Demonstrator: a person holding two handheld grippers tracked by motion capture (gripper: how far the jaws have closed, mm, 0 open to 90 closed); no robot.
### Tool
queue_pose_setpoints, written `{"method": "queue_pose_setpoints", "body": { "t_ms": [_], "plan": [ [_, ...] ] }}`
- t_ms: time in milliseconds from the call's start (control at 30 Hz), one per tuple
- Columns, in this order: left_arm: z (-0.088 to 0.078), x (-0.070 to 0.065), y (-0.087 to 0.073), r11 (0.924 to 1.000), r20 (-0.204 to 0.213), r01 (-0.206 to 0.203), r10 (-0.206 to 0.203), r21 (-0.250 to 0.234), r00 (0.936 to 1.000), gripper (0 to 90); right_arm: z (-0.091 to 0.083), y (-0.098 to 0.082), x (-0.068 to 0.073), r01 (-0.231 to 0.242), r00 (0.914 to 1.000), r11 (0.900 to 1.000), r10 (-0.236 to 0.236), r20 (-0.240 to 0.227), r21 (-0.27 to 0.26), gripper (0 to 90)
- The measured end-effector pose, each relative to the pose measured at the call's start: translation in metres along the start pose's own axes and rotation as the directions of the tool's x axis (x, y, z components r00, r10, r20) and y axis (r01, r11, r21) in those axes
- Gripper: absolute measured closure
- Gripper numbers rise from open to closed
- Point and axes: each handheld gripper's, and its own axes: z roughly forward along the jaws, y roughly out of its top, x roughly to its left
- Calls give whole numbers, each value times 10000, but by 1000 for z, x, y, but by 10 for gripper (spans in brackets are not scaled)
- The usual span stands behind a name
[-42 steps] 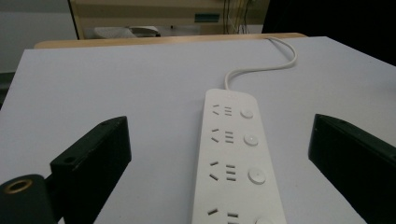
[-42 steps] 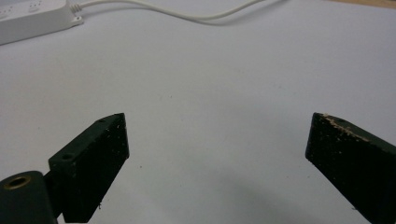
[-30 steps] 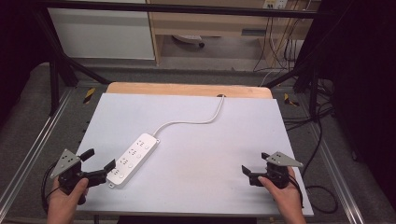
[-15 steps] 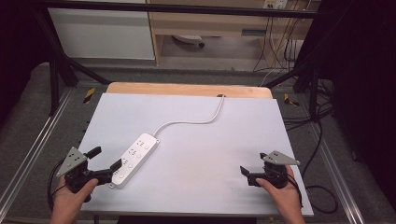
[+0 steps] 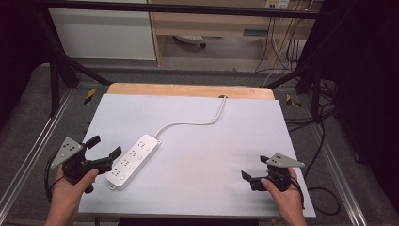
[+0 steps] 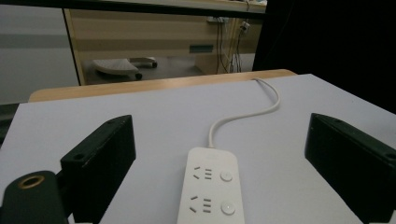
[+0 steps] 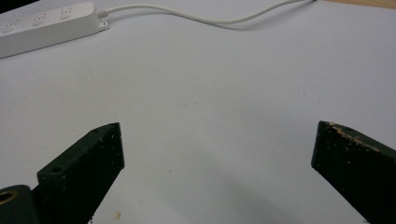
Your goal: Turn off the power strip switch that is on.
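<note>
A white power strip point(image 5: 133, 160) lies slanted on the left half of the white tabletop point(image 5: 221, 150). Its white cable point(image 5: 197, 123) curves away to the far edge. My left gripper point(image 5: 104, 146) hovers open just left of the strip's near end. In the left gripper view the power strip point(image 6: 212, 186) runs forward between the wide-apart jaws of the left gripper point(image 6: 220, 125). My right gripper point(image 5: 254, 166) is open near the front right corner, over bare table. In the right gripper view the right gripper point(image 7: 218, 128) holds nothing, and the power strip point(image 7: 46, 25) lies far off.
A wooden strip point(image 5: 188, 89) shows at the table's far edge. Metal rails point(image 5: 28, 155) run along both sides. Beyond the table stand a wooden shelf unit point(image 5: 211, 23) and hanging cables point(image 5: 282, 42). A black cable point(image 5: 324, 193) loops on the floor at the right.
My left gripper has crept forward and right, closer to the power strip's near end. The right gripper has barely moved.
</note>
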Motion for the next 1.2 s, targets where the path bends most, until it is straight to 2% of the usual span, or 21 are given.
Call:
{"method": "queue_pose_setpoints", "body": {
  "t_ms": [167, 300, 400, 633, 700, 733, 967, 1033, 1133, 1200],
  "plan": [
    [10, -4, 11, 10000, 90, -18, 18, -22, 10000, 98, 0, -1, 0, -250, 9997, 9997, 250, -4, -21, 60],
    [18, -10, 16, 9999, 224, -106, 106, 10, 9997, 98, 0, -2, -1, -217, 9993, 9993, 226, 285, -298, 65],
    [22, -12, 17, 9999, 288, -147, 146, 43, 9995, 98, 0, -2, -1, -362, 9993, 9992, 364, 118, -184, 67],
    [33, -9, 13, 9997, 321, -42, 34, 254, 9995, 110, 1, -1, 1, -207, 9996, 9996, 211, 175, -188, 61],
    [36, -9, 13, 9993, 310, -102, 91, 363, 9995, 139, 2, -1, 1, -141, 9997, 9998, 145, 209, -167, 61],
    [39, -9, 12, 9985, 288, -270, 256, 479, 9993, 144, 2, -1, 2, -138, 9997, 9998, 142, 218, -158, 61],
    [47, -9, 8, 9953, 327, -363, 335, 892, 9989, 204, 3, -1, 2, -75, 9996, 9999, 77, 261, -82, 61],
    [48, -8, 7, 9960, 421, -124, 88, 881, 9991, 223, 3, -1, 2, -82, 9997, 9999, 83, 234, -70, 61],
    [51, -6, 6, 9960, 287, -155, 130, 885, 9995, 297, 5, -1, 4, -22, 9997, 10000, 23, 250, -41, 60],
    [53, -5, 5, 9950, 329, -95, 63, 994, 9994, 310, 5, -1, 4, -6, 9997, 10000, 7, 260, -40, 60]
  ]
}}
